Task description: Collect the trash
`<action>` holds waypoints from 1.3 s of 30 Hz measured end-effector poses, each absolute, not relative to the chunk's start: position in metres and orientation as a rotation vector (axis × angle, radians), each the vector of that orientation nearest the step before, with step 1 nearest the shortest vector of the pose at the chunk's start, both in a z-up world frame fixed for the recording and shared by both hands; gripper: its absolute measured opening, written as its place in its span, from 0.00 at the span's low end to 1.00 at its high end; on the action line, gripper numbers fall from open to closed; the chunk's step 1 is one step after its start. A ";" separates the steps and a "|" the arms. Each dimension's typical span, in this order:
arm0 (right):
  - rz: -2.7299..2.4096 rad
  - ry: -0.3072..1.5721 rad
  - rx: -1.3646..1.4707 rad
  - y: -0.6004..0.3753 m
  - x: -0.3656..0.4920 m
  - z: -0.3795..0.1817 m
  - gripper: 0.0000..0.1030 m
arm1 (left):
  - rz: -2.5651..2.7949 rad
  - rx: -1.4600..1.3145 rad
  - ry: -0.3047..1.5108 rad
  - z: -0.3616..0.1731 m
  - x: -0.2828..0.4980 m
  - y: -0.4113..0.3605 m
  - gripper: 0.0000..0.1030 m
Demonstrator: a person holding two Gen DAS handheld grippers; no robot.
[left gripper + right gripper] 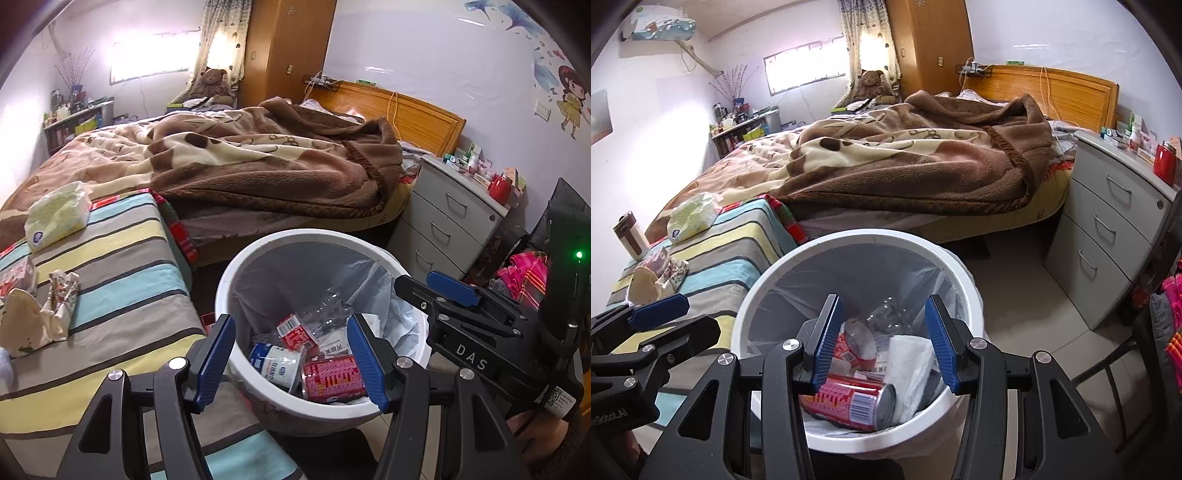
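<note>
Over the bin I'm holding both grippers, left and right, jaws apart and empty. Can and cup are lying inside; wrappers are still waiting on the striped surface.

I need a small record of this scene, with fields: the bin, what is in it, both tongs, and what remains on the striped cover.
bin: white bin with clear liner, on the floor beside the bed
contents: red can, yogurt cup, clear bottle, white paper
left tongs: open, empty, over the bin
right tongs: open, empty, over the bin
on striped cover: tissue pack, crumpled wrappers
</note>
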State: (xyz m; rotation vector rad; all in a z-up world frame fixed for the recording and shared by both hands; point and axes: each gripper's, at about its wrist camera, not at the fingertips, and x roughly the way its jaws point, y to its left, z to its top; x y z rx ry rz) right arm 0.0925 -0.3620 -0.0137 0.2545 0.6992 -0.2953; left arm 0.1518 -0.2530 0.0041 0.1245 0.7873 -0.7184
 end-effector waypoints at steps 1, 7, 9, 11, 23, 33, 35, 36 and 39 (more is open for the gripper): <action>-0.291 0.696 0.253 -0.360 0.093 -0.013 0.49 | -0.713 0.123 0.786 0.005 0.151 -0.250 0.61; -0.266 0.680 0.246 -0.350 0.095 -0.009 0.51 | -0.684 0.115 0.768 0.012 0.149 -0.230 0.61; -0.258 0.675 0.242 -0.346 0.096 -0.007 0.51 | -0.675 0.109 0.759 0.014 0.149 -0.223 0.61; -0.248 0.672 0.239 -0.341 0.097 -0.006 0.52 | -0.663 0.103 0.756 0.016 0.148 -0.215 0.61; -0.154 0.661 0.209 -0.305 0.110 -0.003 0.54 | -0.573 0.075 0.728 0.023 0.149 -0.162 0.61; -0.050 0.661 0.181 -0.274 0.131 -0.004 0.59 | -0.467 0.012 0.736 0.020 0.167 -0.107 0.61; -0.027 0.665 0.170 -0.267 0.135 -0.004 0.59 | -0.440 -0.006 0.738 0.019 0.172 -0.093 0.61; -0.014 0.665 0.162 -0.262 0.138 -0.003 0.59 | -0.427 -0.011 0.739 0.019 0.174 -0.087 0.61; 0.015 0.668 0.148 -0.252 0.145 -0.002 0.59 | -0.385 -0.021 0.740 0.017 0.179 -0.068 0.61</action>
